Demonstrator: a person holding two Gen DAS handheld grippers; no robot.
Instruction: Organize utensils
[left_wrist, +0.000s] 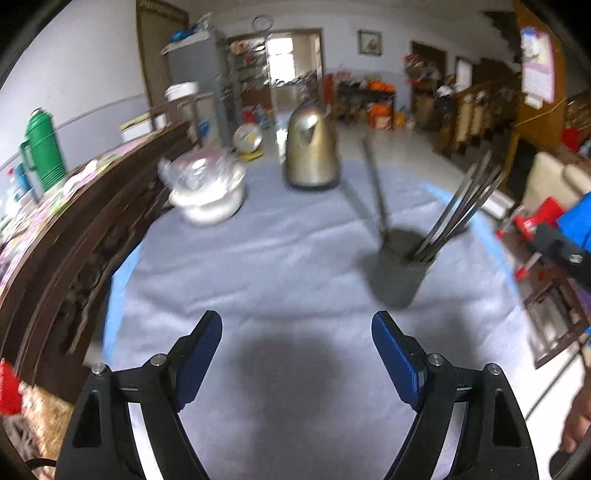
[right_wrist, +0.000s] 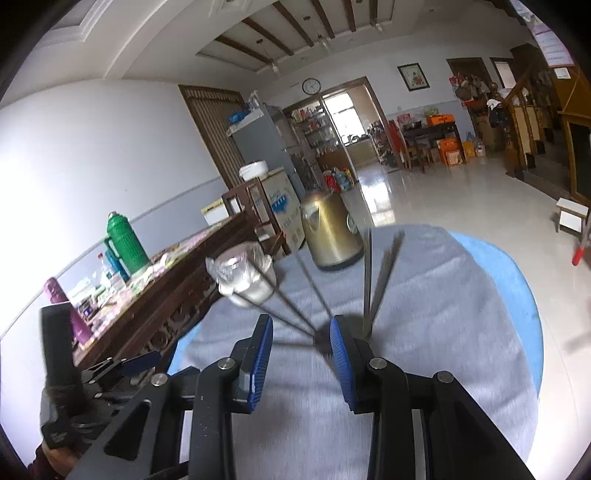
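A dark grey utensil holder (left_wrist: 400, 273) stands on the grey-clothed round table (left_wrist: 258, 258), to the right of centre in the left wrist view. Several thin metal chopsticks (left_wrist: 461, 206) lean out of it to the right, and a long dark handle (left_wrist: 375, 184) rises to the left. My left gripper (left_wrist: 297, 321) is open wide over bare cloth, short of the holder, with nothing between its fingers. In the right wrist view, my right gripper (right_wrist: 300, 325) stands partly open and empty. Thin metal utensils (right_wrist: 369, 280) fan out just beyond its fingertips. Its fingers hide the holder.
A gold kettle (left_wrist: 312, 147) stands at the table's far side, with a white pot (left_wrist: 207, 192) with a plastic-wrapped lid to its left. A dark wooden cabinet (left_wrist: 74, 229) borders the table's left, carrying a green thermos (left_wrist: 42, 147). A hand (left_wrist: 576, 417) shows at the right edge.
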